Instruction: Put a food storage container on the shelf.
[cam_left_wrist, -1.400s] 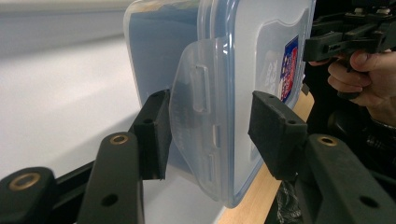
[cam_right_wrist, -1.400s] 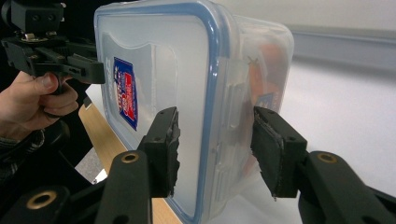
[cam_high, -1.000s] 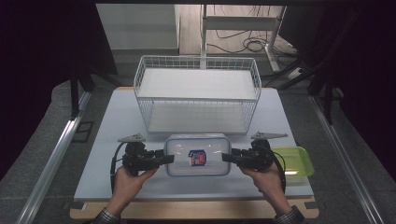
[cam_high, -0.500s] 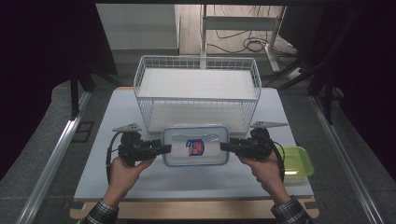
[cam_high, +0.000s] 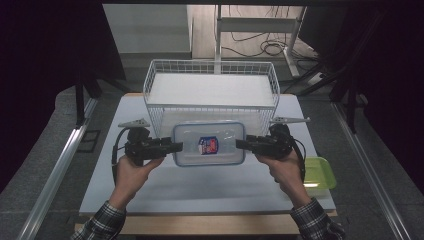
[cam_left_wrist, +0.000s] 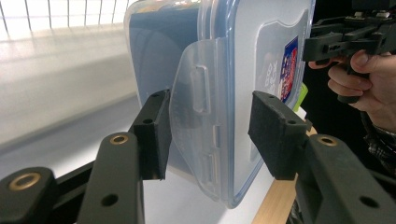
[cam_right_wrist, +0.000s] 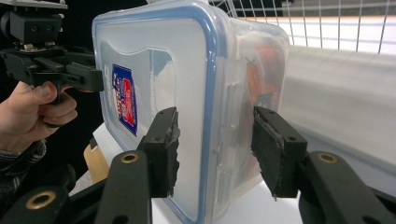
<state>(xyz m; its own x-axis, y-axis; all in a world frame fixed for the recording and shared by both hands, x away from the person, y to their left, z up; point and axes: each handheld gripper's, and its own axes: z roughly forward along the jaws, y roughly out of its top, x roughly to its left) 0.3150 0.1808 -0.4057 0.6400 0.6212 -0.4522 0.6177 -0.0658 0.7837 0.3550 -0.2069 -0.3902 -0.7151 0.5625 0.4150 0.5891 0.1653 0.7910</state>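
A clear plastic container with a blue-rimmed lid and a red and blue label hangs level above the table, just in front of the wire basket. My left gripper is shut on its left end and my right gripper on its right end. In the left gripper view the container stands between the pads of the left gripper, at the latch flap. The right gripper view has the container clamped across lid and base by the right gripper, with something orange inside.
A white wire basket stands at the back of the white table, directly behind the container. A green tray lies near the table's right edge, beside the right hand. Metal rails run along both sides of the table.
Both hands have risen together and moved toward the basket. The container has come up off the table between them. Neither grip has changed.
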